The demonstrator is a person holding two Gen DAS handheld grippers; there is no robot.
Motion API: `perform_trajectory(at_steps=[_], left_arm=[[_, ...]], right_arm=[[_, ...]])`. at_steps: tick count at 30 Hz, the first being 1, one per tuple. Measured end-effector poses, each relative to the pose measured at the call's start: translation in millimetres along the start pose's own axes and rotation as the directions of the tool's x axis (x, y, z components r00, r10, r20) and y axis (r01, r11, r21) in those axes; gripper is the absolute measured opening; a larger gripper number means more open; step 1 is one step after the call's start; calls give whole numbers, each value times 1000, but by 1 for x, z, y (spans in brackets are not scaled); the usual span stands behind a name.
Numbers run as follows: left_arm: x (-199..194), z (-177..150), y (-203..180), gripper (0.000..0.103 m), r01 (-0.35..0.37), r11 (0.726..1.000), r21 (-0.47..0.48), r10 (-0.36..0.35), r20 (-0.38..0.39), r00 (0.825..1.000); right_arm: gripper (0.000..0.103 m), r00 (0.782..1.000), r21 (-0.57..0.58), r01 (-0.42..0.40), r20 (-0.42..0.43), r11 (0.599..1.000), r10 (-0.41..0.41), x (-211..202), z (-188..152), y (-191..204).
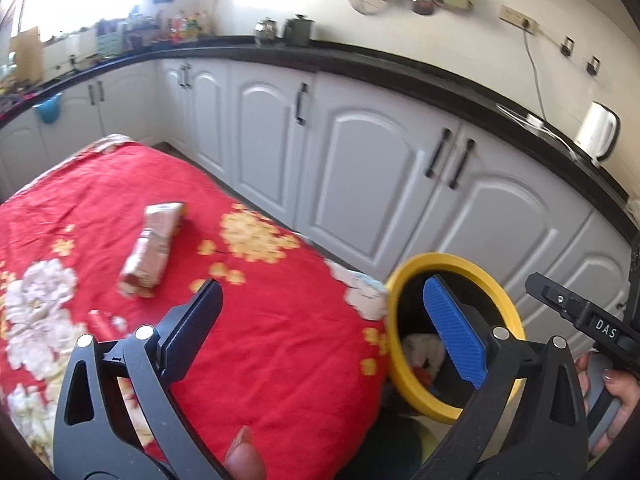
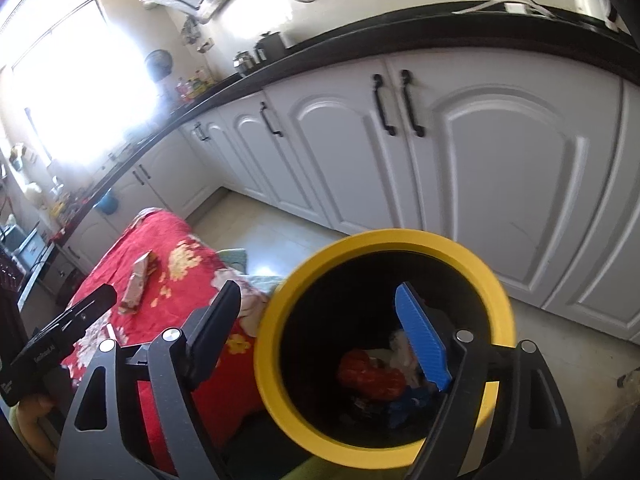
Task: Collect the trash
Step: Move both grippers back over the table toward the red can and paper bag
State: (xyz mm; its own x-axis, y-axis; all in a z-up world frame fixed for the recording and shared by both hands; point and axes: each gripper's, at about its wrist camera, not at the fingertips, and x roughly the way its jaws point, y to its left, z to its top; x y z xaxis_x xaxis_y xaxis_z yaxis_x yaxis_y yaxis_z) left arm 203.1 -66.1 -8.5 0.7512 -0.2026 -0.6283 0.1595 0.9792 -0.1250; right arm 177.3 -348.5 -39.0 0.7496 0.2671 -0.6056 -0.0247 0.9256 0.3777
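A crumpled tan snack wrapper (image 1: pixel 152 246) lies on the red flowered tablecloth (image 1: pixel 280 340), also seen in the right wrist view (image 2: pixel 138 284). A small red scrap (image 1: pixel 100 322) lies nearer on the cloth. A black bin with a yellow rim (image 1: pixel 456 262) stands at the table's right edge and holds red, white and blue trash (image 2: pixel 372 376). My left gripper (image 1: pixel 324 328) is open and empty above the cloth's right part, beside the bin. My right gripper (image 2: pixel 320 336) is open and empty above the bin's mouth (image 2: pixel 384 240).
White cabinets (image 1: pixel 360 168) with black handles run under a black countertop (image 1: pixel 360 64) behind the table. A white kettle (image 1: pixel 598 130) stands on the counter at right. Tiled floor (image 2: pixel 276 236) lies between table and cabinets.
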Motion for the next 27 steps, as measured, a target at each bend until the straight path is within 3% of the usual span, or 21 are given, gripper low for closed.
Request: perform_trajectory(at_steps=[12, 21, 27], left_arm=[[-24, -8, 73, 92, -115, 987, -108, 118, 22, 993], [-29, -20, 124, 92, -185, 960, -209, 187, -12, 982], [-22, -33, 153, 92, -174, 933, -316, 162, -63, 985]], right_arm=[[78, 992, -143, -124, -41, 982, 119, 31, 12, 92], [78, 977, -237, -208, -90, 949, 192, 55, 18, 156], [78, 964, -288, -258, -147, 922, 224, 77, 23, 192]])
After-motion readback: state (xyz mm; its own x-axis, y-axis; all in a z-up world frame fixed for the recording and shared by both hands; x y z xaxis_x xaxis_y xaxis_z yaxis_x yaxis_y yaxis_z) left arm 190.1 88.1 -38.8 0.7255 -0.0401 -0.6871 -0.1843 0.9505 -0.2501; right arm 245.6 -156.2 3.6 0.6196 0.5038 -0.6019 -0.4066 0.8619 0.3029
